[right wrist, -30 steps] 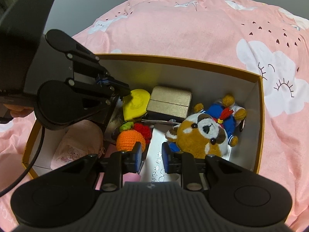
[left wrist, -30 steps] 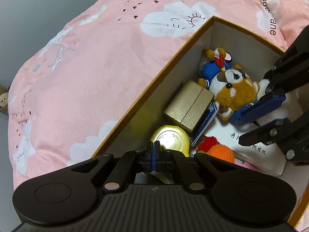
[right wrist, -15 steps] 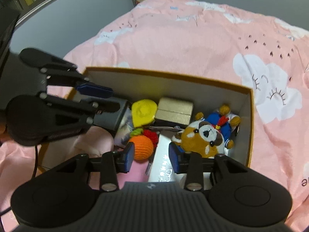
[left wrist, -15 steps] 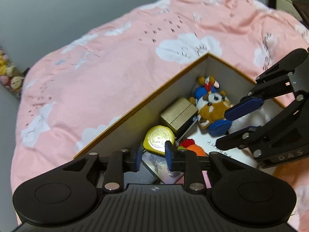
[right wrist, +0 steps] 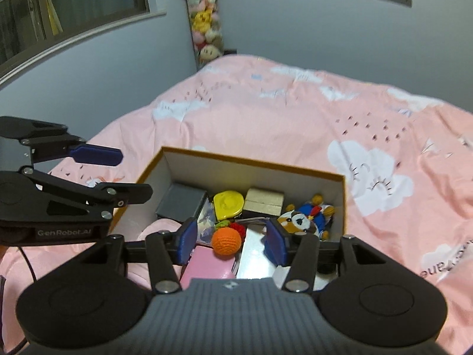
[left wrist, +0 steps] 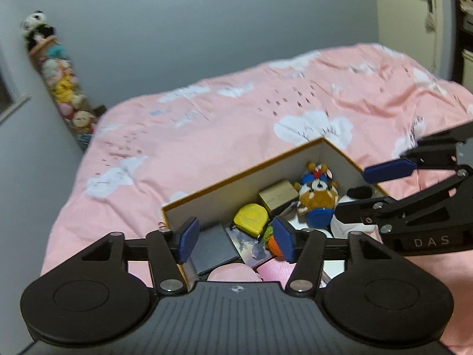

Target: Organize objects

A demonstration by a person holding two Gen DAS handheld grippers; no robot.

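An open cardboard box (left wrist: 236, 179) (right wrist: 251, 159) sits on the pink bed. Inside lie a yellow tape measure (left wrist: 250, 218) (right wrist: 228, 204), a gold box (left wrist: 279, 196) (right wrist: 264, 199), a brown plush raccoon (left wrist: 317, 196) (right wrist: 301, 222), an orange crochet ball (right wrist: 226, 241) (left wrist: 275, 244), a dark grey box (left wrist: 211, 247) (right wrist: 180, 202) and a pink item (right wrist: 207, 267). My left gripper (left wrist: 235, 238) is open and empty above the box's near end; it also shows in the right wrist view (right wrist: 130, 174). My right gripper (right wrist: 232, 239) is open and empty above the box, and shows in the left wrist view (left wrist: 357, 188).
The pink cloud-print bedspread (left wrist: 221, 118) (right wrist: 325, 112) surrounds the box. A hanging column of plush toys (left wrist: 59, 80) (right wrist: 205, 20) stands against the grey wall in the corner. A window (right wrist: 59, 14) is on the left wall and a door (left wrist: 414, 9) at the far right.
Both grippers have lifted up and back from the box, so the room now shows. The left gripper went from shut to wide open; the right opened wider. Nothing left the box.
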